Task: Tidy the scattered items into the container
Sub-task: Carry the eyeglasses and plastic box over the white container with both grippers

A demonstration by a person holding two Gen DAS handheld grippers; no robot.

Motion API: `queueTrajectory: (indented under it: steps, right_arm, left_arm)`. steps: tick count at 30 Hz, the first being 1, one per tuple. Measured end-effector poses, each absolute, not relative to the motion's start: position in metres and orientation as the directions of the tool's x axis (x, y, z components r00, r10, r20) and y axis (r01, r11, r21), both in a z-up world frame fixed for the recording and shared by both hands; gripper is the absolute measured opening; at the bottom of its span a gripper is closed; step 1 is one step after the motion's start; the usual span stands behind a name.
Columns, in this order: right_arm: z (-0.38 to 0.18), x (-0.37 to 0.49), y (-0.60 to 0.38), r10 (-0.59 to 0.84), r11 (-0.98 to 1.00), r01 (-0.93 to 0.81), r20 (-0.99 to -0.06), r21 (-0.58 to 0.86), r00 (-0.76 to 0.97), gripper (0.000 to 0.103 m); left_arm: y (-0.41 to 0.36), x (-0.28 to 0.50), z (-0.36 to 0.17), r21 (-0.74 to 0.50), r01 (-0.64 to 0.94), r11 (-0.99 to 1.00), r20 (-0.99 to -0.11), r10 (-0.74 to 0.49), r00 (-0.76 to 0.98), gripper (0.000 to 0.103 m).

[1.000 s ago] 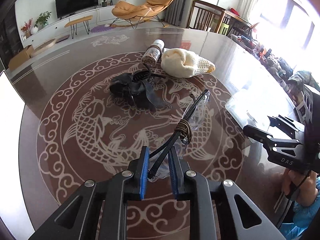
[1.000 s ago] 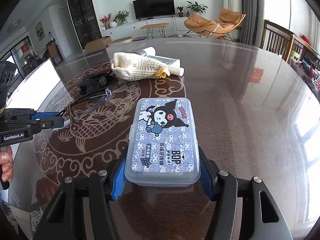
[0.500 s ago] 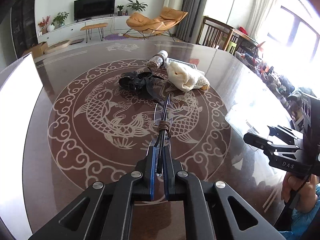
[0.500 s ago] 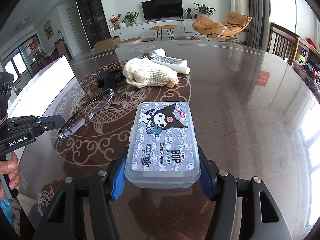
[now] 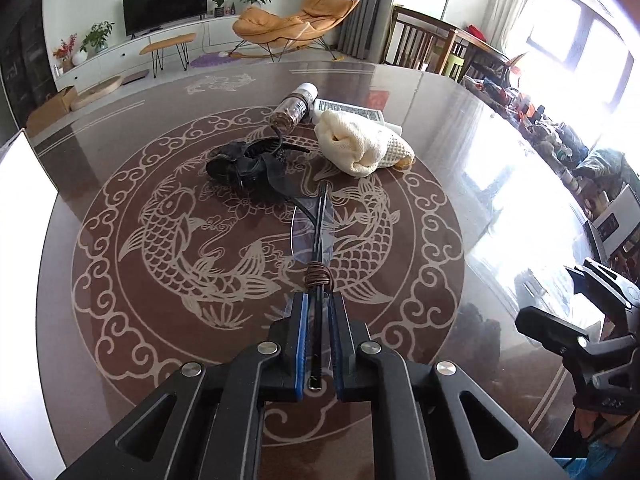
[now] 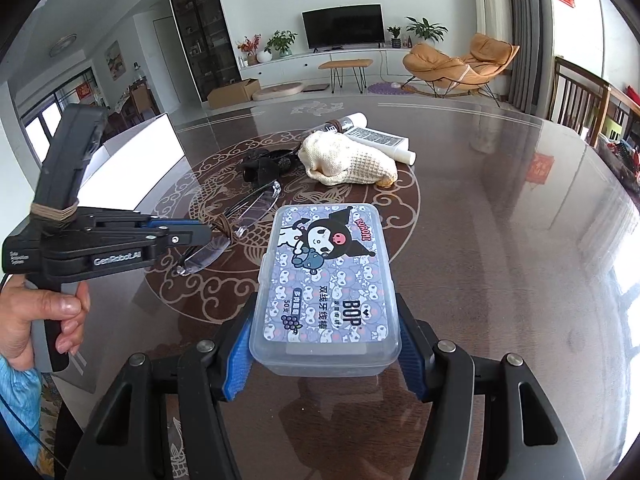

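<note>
My left gripper is shut on the folded glasses, holding them by the temples above the table; a brown cord is wound round them. They also show in the right wrist view, held by the left gripper. My right gripper is shut on a clear plastic box with a cartoon lid, held above the table. A cream knitted cloth, a black hair clip, a small bottle and a white tube lie on the table.
The round dark table has a koi pattern. A white container stands at its left edge, also seen in the left wrist view. Chairs and clutter stand to the right beyond the table.
My left gripper has closed on the glasses and lifted them off the table, drawing nearer to the right gripper. The right gripper still holds the box.
</note>
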State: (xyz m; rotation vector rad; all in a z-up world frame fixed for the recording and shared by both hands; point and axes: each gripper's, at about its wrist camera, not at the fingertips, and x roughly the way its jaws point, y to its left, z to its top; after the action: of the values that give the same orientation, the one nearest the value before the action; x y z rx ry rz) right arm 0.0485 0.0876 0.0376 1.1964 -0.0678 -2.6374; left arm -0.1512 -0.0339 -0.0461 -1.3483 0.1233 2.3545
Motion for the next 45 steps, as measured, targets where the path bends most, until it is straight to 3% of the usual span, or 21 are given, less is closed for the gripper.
queueTrajectory:
  steps: [4,7,8,9,11,15,19,20,22,23,30,35,45]
  right_arm:
    - [0.038,0.055,0.096,-0.249,-0.968,0.195,-0.731,0.160,-0.635,0.061]
    - [0.038,0.057,0.103,-0.257,-0.966,0.189,-0.727,0.176,-0.637,0.061]
    - [0.038,0.058,0.105,-0.258,-0.966,0.186,-0.724,0.180,-0.640,0.061]
    - [0.038,0.059,0.106,-0.260,-0.965,0.185,-0.722,0.184,-0.642,0.061]
    - [0.036,0.058,0.106,-0.266,-0.964,0.185,-0.722,0.192,-0.639,0.061]
    - [0.032,0.059,0.108,-0.272,-0.962,0.176,-0.721,0.207,-0.637,0.061]
    - [0.031,0.059,0.110,-0.270,-0.963,0.172,-0.722,0.208,-0.637,0.061]
    - [0.032,0.060,0.111,-0.269,-0.963,0.169,-0.721,0.209,-0.639,0.061]
    - [0.033,0.062,0.114,-0.264,-0.964,0.165,-0.718,0.207,-0.643,0.061]
    - [0.034,0.063,0.115,-0.260,-0.966,0.164,-0.718,0.202,-0.646,0.061]
    - [0.040,0.064,0.114,-0.271,-0.962,0.176,-0.711,0.207,-0.649,0.061]
    - [0.043,0.050,0.067,-0.355,-0.934,0.258,-0.723,0.248,-0.592,0.061]
    - [0.155,0.017,-0.175,-0.639,-0.718,0.649,-0.608,0.250,-0.472,0.061]
  left_arm:
    - [-0.025,-0.165,-0.050,-0.126,-0.390,-0.912,-0.850,0.302,-0.432,0.015]
    - [-0.029,-0.158,-0.040,-0.192,-0.402,-0.895,-0.824,0.370,-0.429,0.016]
    - [-0.028,-0.154,-0.037,-0.199,-0.413,-0.889,-0.815,0.384,-0.433,0.023]
    - [-0.027,-0.150,-0.034,-0.190,-0.424,-0.885,-0.811,0.385,-0.440,0.041]
    - [-0.025,-0.147,-0.029,-0.169,-0.432,-0.886,-0.802,0.379,-0.462,0.063]
    - [-0.026,-0.150,-0.028,-0.230,-0.396,-0.889,-0.785,0.410,-0.464,0.065]
    - [-0.016,-0.163,-0.043,-0.207,-0.334,-0.919,-0.809,0.353,-0.470,0.065]
    - [-0.016,-0.166,-0.048,-0.215,-0.315,-0.924,-0.815,0.348,-0.464,0.061]
    - [-0.018,-0.169,-0.056,-0.226,-0.273,-0.935,-0.821,0.334,-0.464,0.019]
    - [-0.021,-0.169,-0.059,-0.233,-0.254,-0.939,-0.823,0.330,-0.462,0.012]
    - [-0.057,-0.127,-0.034,-0.253,-0.237,-0.938,-0.772,0.344,-0.535,0.010]
    - [-0.122,-0.087,0.003,-0.316,-0.159,-0.935,-0.726,0.346,-0.594,0.010]
    - [-0.354,-0.052,0.075,-0.176,0.156,-0.972,-0.726,0.021,-0.687,0.010]
